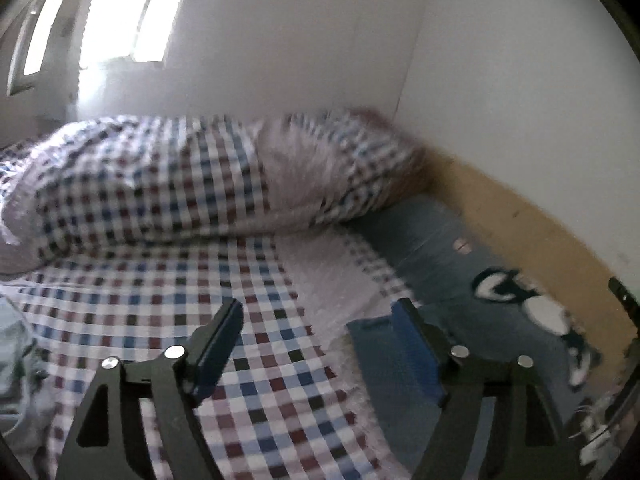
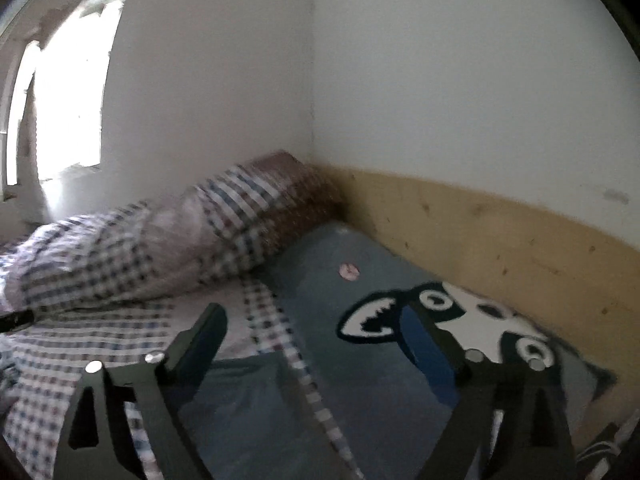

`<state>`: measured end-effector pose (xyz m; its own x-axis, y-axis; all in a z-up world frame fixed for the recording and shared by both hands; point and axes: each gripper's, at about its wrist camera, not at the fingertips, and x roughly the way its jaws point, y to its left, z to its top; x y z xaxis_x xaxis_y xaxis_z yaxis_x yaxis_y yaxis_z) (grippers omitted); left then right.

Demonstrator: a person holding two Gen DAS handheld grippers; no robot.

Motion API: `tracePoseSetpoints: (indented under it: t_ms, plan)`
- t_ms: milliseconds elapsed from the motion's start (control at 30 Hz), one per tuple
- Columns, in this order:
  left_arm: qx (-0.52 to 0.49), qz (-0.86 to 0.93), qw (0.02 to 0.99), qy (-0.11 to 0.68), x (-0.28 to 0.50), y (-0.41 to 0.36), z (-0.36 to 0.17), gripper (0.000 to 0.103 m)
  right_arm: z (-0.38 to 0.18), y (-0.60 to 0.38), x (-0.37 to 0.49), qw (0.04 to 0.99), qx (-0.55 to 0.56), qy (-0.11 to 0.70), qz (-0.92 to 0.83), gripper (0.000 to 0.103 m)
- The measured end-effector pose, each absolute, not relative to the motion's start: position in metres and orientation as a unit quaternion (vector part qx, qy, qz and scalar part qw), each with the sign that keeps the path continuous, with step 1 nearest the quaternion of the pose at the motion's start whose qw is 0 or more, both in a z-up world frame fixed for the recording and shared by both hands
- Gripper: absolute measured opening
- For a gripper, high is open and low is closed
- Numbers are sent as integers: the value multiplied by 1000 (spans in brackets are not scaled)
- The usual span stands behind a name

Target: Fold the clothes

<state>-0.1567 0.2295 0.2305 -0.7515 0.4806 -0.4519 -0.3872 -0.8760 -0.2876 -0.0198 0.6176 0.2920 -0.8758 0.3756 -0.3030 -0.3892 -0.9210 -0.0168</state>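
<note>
Both grippers are standing wide apart and holding nothing: the left gripper (image 1: 318,350) is hovering over the checked bedspread (image 1: 168,304), and the right gripper (image 2: 316,344) is pointing along the bed toward the wooden board (image 2: 500,232) at the wall. The grey garment (image 2: 360,340) with the cartoon face print (image 2: 440,316) is lying flat along the bed's far side beside that board, one blue-grey corner (image 1: 372,344) showing under the left fingers. It seems a fold has been laid and let go (the blur is hiding the exact edges). The next move is likely calling for both grippers dropping onto a free edge, pinching it, and carrying it across.
</note>
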Motion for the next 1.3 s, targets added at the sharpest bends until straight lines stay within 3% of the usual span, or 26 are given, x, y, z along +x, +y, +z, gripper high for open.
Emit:
tracePoseSetpoints:
  t_ms: [200, 400, 667, 933, 1300]
  plan:
    - [-210, 931, 272, -125, -51, 180, 313, 86, 362, 559, 87, 153, -105, 26, 982, 102]
    - [-153, 929, 312, -131, 45, 123, 375, 88, 413, 488, 160, 104, -75, 12, 992, 102]
    - [-110, 936, 312, -119, 150, 55, 407, 98, 442, 399, 230, 26, -45, 11, 999, 103]
    - [-114, 950, 264, -121, 195, 14, 386, 102, 423, 344, 263, -33, -54, 29, 998, 103]
    - [-123, 973, 164, -102, 193, -4, 274, 102, 320, 296, 223, -47, -93, 26, 994, 103]
